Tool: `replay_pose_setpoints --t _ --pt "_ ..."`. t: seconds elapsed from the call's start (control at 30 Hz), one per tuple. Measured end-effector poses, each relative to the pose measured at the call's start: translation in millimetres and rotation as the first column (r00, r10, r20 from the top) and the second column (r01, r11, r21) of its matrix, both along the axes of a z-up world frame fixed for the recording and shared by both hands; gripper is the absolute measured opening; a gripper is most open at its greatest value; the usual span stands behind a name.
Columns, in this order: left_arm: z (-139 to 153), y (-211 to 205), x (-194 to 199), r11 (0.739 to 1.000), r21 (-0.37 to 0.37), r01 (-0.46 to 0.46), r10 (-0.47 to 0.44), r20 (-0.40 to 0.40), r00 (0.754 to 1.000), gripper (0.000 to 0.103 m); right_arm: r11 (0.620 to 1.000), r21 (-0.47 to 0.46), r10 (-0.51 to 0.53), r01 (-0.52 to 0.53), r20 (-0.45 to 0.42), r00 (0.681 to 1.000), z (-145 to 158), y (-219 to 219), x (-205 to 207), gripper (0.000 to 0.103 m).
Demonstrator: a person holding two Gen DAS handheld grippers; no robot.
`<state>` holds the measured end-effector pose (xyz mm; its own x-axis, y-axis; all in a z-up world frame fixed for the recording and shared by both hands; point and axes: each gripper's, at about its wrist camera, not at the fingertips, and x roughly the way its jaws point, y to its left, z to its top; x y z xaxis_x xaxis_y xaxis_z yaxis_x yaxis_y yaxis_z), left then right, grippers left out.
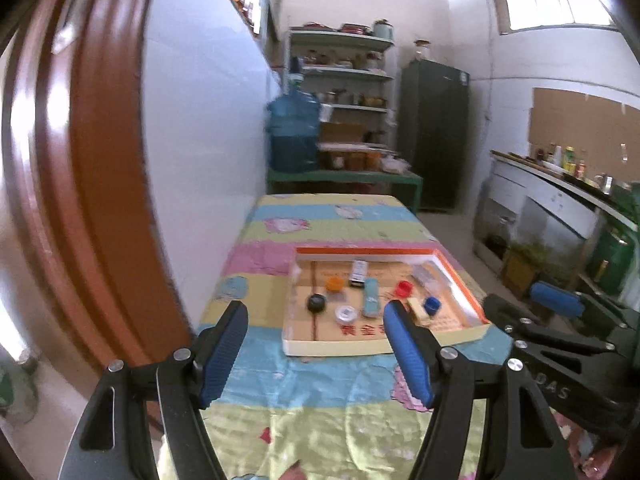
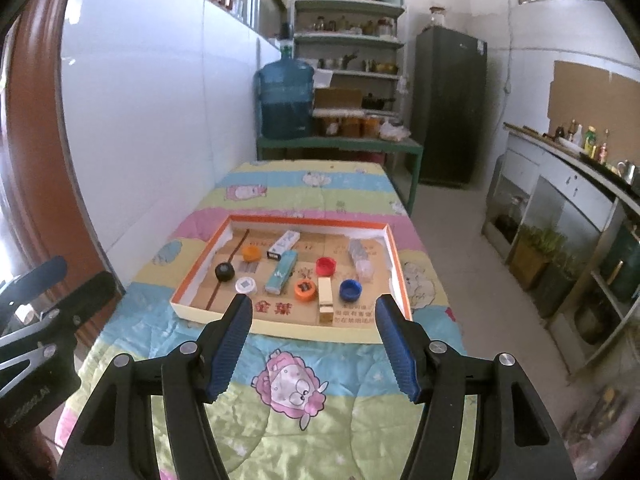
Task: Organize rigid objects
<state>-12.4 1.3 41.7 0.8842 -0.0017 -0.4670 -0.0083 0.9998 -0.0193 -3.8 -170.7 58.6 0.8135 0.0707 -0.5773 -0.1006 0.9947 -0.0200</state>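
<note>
Bench [image 2: 168, 360] under striped cartoon quilt, wall along left side, open floor right.

Shallow orange-rimmed box lid [image 2: 394, 256] holds everything: teal carton [image 2: 282, 272], white carton [image 2: 283, 244], gold box [image 2: 325, 294], bottle caps [image 2: 304, 290] scattered, unsorted-looking.

Fits either gathered-in or awaiting sorting.

Left gripper [image 1: 316, 346], right gripper [image 2: 314, 338]: jaws wide, empty, short of near rim; low walls, roomy overhead.

My jaws stand wide apart with nothing between them, above the bench [image 2: 280, 432]. Just ahead lies the tray [image 2: 394, 256]. Inside, nearest my right jaw, a gold box [image 2: 325, 294] sits between an orange cap [image 2: 304, 290] and a blue cap [image 2: 350, 289]. Farther off lie a red cap [image 2: 324, 266] and a black cap [image 2: 224, 271].
</note>
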Motion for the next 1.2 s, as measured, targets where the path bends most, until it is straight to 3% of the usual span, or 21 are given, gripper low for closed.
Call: replay_pose_setpoints --t 0.17,0.47,1.2 --pt "3 3 -2 0.999 -0.039 0.016 -0.017 -0.044 0.999 0.066 1.000 -0.005 0.002 -0.002 0.020 1.000 8 6 -10 0.066" --pt "4 2 -4 1.000 -0.019 -0.007 0.007 -0.039 0.999 0.065 1.000 -0.022 -0.011 0.013 0.050 0.999 15 11 -19 0.066" --pt "0 1 1 1.000 -0.004 -0.017 0.016 -0.044 0.999 0.065 1.000 -0.008 -0.005 0.005 0.029 1.000 13 9 -17 0.066"
